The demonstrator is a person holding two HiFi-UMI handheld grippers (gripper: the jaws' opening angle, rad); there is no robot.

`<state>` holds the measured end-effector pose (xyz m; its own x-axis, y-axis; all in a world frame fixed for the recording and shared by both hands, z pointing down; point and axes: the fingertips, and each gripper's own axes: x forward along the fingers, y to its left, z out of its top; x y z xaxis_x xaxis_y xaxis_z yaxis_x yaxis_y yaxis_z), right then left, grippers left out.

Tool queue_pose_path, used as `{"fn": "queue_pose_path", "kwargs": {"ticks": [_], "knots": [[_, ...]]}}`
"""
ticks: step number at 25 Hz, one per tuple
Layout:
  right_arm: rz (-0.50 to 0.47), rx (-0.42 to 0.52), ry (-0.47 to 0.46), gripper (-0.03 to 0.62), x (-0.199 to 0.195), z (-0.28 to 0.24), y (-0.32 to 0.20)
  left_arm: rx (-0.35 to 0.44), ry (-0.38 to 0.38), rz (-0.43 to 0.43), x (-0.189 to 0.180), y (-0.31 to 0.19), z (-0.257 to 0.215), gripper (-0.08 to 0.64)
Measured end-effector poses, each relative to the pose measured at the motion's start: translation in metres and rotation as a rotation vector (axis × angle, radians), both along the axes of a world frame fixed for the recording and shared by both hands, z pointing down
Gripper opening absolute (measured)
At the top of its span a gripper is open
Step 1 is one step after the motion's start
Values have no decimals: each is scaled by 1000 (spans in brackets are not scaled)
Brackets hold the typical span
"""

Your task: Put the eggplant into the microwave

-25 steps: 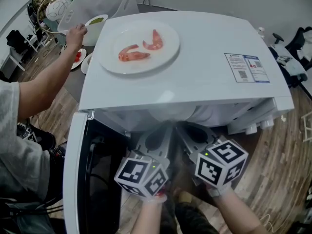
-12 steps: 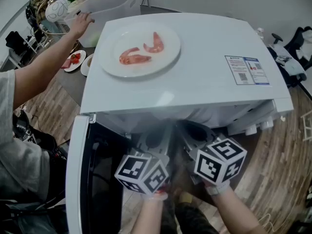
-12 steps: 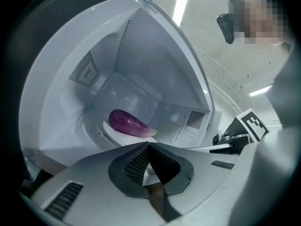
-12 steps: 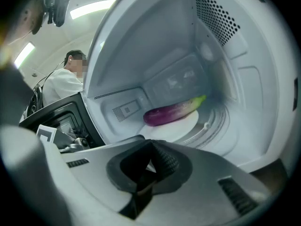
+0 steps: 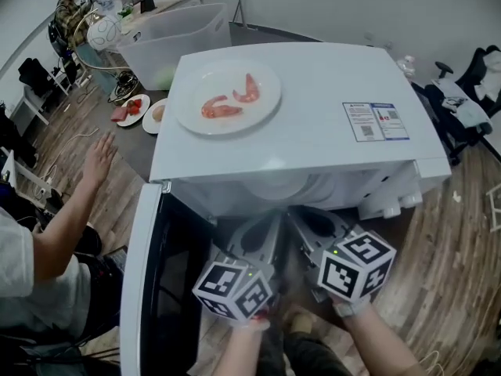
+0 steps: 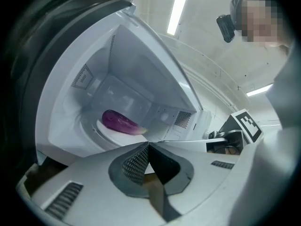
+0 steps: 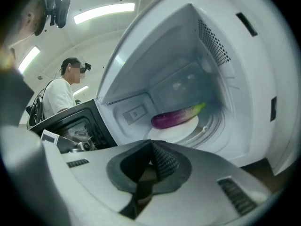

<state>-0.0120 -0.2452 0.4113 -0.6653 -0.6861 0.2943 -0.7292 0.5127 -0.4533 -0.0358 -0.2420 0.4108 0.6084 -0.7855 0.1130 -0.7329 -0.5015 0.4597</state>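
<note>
Sticker (image 5: 375, 121) on microwave (image 5: 313, 92) top unreadable; left gripper (image 6: 148, 146) and right gripper (image 7: 151, 144) point into its cavity, jaws pressed together, empty.

bystander's bare hand (image 5: 99, 159): left the rim of the translucent plastic storage box (image 5: 176, 41), now lowered, open over the wooden floor (image 5: 117, 202) | head view: white box-shaped microwave (image 5: 297, 124) looks slightly smaller

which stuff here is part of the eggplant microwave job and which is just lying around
Job: eggplant; white plate under it; microwave; open door; left gripper and right gripper, jaws shut, empty.
Lying about: shrimp plate on top; clear bin; small food plates.
</note>
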Motion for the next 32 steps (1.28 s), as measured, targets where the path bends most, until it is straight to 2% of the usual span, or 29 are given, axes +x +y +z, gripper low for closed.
{"fn": "queue_pose_path", "kwargs": {"ticks": [8, 15, 24, 32], "knots": [[-51, 31, 7, 0, 20, -24, 41, -6, 28, 9, 1, 44, -14, 1], [-95, 26, 12, 0, 29, -31, 92, 24, -15, 21, 10, 92, -29, 1], [-186, 91, 33, -2, 27, -60, 140, 36, -50, 61, 32, 139, -52, 2], [-190, 112, 38, -2, 33, -72, 169, 59, -61, 72, 39, 168, -71, 2]]}}
